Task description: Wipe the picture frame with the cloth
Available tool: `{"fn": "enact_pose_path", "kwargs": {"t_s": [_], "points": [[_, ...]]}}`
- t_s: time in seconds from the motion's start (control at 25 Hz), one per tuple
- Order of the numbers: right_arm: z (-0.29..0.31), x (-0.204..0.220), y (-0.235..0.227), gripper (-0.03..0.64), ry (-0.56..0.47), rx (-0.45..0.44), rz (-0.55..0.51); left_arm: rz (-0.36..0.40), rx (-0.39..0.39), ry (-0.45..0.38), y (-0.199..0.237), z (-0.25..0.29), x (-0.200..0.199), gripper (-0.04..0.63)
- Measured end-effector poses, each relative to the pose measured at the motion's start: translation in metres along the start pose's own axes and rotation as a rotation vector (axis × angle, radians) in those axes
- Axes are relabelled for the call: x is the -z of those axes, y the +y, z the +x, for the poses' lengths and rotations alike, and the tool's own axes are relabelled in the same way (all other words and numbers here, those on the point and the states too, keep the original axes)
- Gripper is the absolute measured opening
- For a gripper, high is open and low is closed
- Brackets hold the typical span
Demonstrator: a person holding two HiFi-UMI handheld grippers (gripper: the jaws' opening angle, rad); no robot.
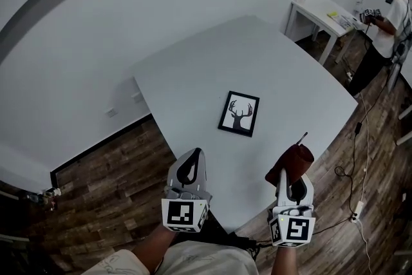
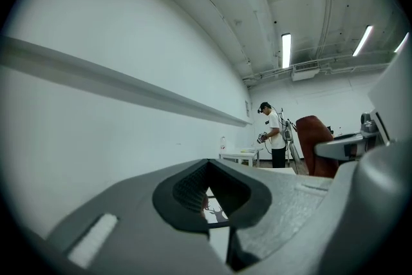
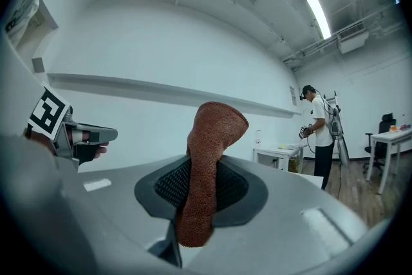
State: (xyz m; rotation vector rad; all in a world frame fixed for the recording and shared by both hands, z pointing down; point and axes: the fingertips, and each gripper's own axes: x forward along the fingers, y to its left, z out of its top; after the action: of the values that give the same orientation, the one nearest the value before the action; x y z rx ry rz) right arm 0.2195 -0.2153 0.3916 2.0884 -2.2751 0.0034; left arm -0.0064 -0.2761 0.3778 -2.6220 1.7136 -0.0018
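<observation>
The right gripper (image 1: 293,180) pinches the cloth (image 1: 291,161), which hides its fingers' tips. The left gripper (image 1: 191,163), fingers pressed together and empty, hangs short of the frame (image 1: 239,114) on the surface (image 1: 283,67).

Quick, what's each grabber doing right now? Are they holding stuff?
Left gripper: shut, nothing between its jaws.
Right gripper: shut on the reddish-brown cloth.

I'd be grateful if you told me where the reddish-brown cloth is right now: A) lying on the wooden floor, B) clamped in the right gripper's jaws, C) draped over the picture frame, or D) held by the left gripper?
B: the cloth stands pinched between the jaws of the right gripper, short of the picture frame lying flat on the table.
</observation>
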Motion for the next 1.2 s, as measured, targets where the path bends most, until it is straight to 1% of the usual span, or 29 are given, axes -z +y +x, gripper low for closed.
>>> {"fn": "enact_pose_path", "kwargs": {"t_s": [0.16, 0.24, 0.32, 0.4, 0.44, 0.52, 0.6, 0.68, 0.76, 0.8, 0.88, 0.96, 1.08, 1.2], "points": [[0.026, 0.008, 0.006, 0.107, 0.04, -0.018, 0.014, -0.014, 0.007, 0.002, 0.009, 0.014, 0.001, 0.0], [0.047, 0.017, 0.007, 0.107, 0.083, -0.035, 0.021, -0.015, 0.003, 0.005, 0.013, 0.018, 0.0, 0.001], [0.078, 0.033, 0.01, 0.107, 0.182, -0.059, 0.011, -0.021, 0.0, 0.015, 0.019, 0.021, 0.0, 0.001], [0.119, 0.055, 0.015, 0.106, 0.321, -0.1, 0.013, -0.026, -0.001, 0.022, 0.026, 0.025, 0.004, 0.0], [0.142, 0.066, 0.018, 0.106, 0.387, -0.125, 0.031, -0.028, -0.002, 0.025, 0.03, 0.027, 0.007, 0.002], [0.189, 0.089, 0.023, 0.106, 0.494, -0.16, 0.102, -0.033, -0.005, 0.031, 0.035, 0.031, 0.012, 0.002], [0.235, 0.112, 0.025, 0.106, 0.592, -0.158, 0.179, -0.039, -0.009, 0.041, 0.039, 0.035, 0.016, 0.0], [0.273, 0.135, 0.026, 0.106, 0.695, -0.117, 0.209, -0.046, -0.013, 0.051, 0.043, 0.039, 0.02, 0.0], [0.303, 0.158, 0.031, 0.104, 0.791, -0.085, 0.198, -0.049, -0.013, 0.064, 0.046, 0.045, 0.026, 0.002], [0.315, 0.169, 0.037, 0.104, 0.835, -0.084, 0.189, -0.05, -0.013, 0.075, 0.048, 0.047, 0.029, 0.0], [0.332, 0.19, 0.052, 0.104, 0.91, -0.102, 0.151, -0.053, -0.017, 0.092, 0.052, 0.051, 0.034, 0.0], [0.343, 0.209, 0.067, 0.104, 0.971, -0.124, 0.088, -0.061, -0.03, 0.089, 0.058, 0.055, 0.034, 0.0], [0.359, 0.227, 0.078, 0.104, 1.016, -0.128, 0.03, -0.075, -0.05, 0.083, 0.068, 0.059, 0.041, 0.002], [0.368, 0.24, 0.085, 0.104, 1.052, -0.13, 0.002, -0.087, -0.068, 0.112, 0.078, 0.058, 0.05, 0.002]]}}
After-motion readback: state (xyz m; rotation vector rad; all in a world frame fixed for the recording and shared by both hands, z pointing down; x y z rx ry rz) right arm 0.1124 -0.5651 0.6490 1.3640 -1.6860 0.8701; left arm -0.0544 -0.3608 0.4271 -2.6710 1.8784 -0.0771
